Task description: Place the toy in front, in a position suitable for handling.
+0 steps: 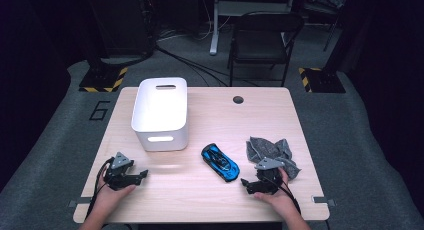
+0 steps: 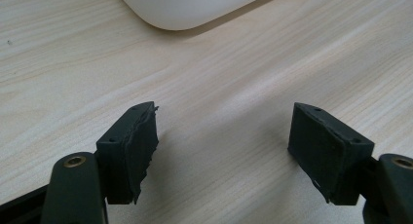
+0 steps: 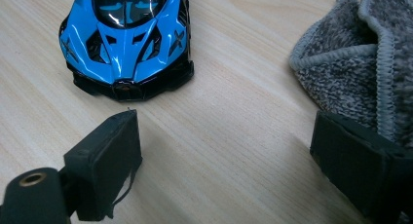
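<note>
A blue and black toy car (image 1: 220, 162) (image 3: 127, 41) lies on the wooden table (image 1: 210, 200) right of centre. A crumpled grey cloth (image 1: 270, 152) (image 3: 358, 68) lies just right of it. A white bin (image 1: 161, 113) (image 2: 195, 7) stands at the left centre. My right gripper (image 1: 256, 186) (image 3: 234, 165) rests near the front edge, open and empty, with the car's nose just ahead of it and the cloth beside its right jaw. My left gripper (image 1: 131, 178) (image 2: 226, 151) rests at the front left, open over bare wood, short of the bin.
A round cable hole (image 1: 238, 99) sits in the table's far edge. Behind the table stand a black folding chair (image 1: 265, 37) and floor stands with yellow-black markings (image 1: 102, 80). Bare wood lies between the two grippers.
</note>
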The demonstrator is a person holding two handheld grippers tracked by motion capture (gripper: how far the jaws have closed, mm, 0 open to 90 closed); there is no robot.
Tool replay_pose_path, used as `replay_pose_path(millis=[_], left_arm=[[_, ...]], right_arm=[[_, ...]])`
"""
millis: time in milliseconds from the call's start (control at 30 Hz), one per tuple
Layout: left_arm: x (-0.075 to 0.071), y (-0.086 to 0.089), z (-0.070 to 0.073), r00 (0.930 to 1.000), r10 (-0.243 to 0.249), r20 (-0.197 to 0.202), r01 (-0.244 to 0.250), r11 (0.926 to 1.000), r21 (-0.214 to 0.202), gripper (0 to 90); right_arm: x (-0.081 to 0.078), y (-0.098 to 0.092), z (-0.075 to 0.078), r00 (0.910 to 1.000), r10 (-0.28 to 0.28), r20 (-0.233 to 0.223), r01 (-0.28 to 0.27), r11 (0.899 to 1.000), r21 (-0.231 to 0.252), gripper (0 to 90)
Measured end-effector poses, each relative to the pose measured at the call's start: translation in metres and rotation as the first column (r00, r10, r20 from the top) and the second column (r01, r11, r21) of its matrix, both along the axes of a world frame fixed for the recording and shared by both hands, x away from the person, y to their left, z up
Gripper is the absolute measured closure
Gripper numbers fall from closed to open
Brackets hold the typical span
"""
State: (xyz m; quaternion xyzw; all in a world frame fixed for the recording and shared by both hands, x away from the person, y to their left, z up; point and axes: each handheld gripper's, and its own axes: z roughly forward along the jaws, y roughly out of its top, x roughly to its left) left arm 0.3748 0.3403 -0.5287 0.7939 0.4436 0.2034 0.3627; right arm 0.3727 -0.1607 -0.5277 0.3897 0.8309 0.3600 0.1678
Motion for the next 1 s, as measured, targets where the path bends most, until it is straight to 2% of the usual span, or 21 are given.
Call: replay_pose_path(millis=[167, 200, 300, 367, 500, 633, 733, 967, 1000], left_arm=[[0.0002, 0.0, -0.0001, 1.0, -0.002, 0.0, 0.002, 1.0, -0.001, 25.8], [-0.0007, -0.0008, -0.0004, 1.0, 0.002, -0.007, -0.002, 0.9999, -0.012, 25.7], [-0.0011, 0.0004, -0.0001, 1.0, -0.008, -0.002, 0.008, 1.0, -0.001, 25.7], [-0.002, 0.0001, -0.0005, 0.9999, -0.01, -0.007, 0.01, 0.9999, -0.011, 25.1], [-0.0043, 0.0011, 0.0, 0.9996, -0.026, -0.013, 0.026, 0.9997, -0.002, 24.3], [-0.0048, 0.0019, -0.0003, 0.9996, -0.029, -0.003, 0.029, 0.9996, 0.001, 24.3], [-0.0054, 0.0029, 0.0007, 0.9991, -0.039, -0.017, 0.039, 0.9992, 0.006, 24.3], [-0.0036, 0.0026, 0.0006, 0.9995, -0.03, -0.014, 0.03, 0.9995, 0.005, 24.6], [-0.0037, 0.0017, 0.0003, 0.9996, -0.018, -0.023, 0.018, 0.9998, -0.011, 24.6]], right_arm=[[-0.0003, 0.0001, 0.0, 1.0, -0.003, -0.002, 0.003, 1.0, 0.002, 10.5], [-0.0002, 0.0, 0.0, 1.0, -0.001, -0.001, 0.001, 1.0, 0.002, 10.8], [-0.0003, -0.0001, 0.0, 0.9999, -0.01, 0.003, 0.01, 1.0, 0.002, 11.8], [-0.0001, 0.0, 0.0001, 0.9999, -0.012, 0.003, 0.012, 1.0, 0.001, 11.9], [0.0006, 0.0009, 0.0, 0.9999, -0.015, 0.004, 0.015, 1.0, 0.003, 11.9], [0.0007, 0.0009, 0.0, 0.9999, -0.015, 0.003, 0.015, 1.0, 0.004, 12.1], [0.0009, 0.0008, 0.0001, 0.9999, -0.016, 0.005, 0.016, 1.0, 0.006, 13.3], [-0.0009, -0.0002, 0.0005, 0.9999, -0.01, 0.008, 0.01, 1.0, 0.011, 16.6], [-0.0009, -0.0002, 0.0005, 0.9999, -0.009, 0.01, 0.009, 1.0, 0.01, 16.6]])
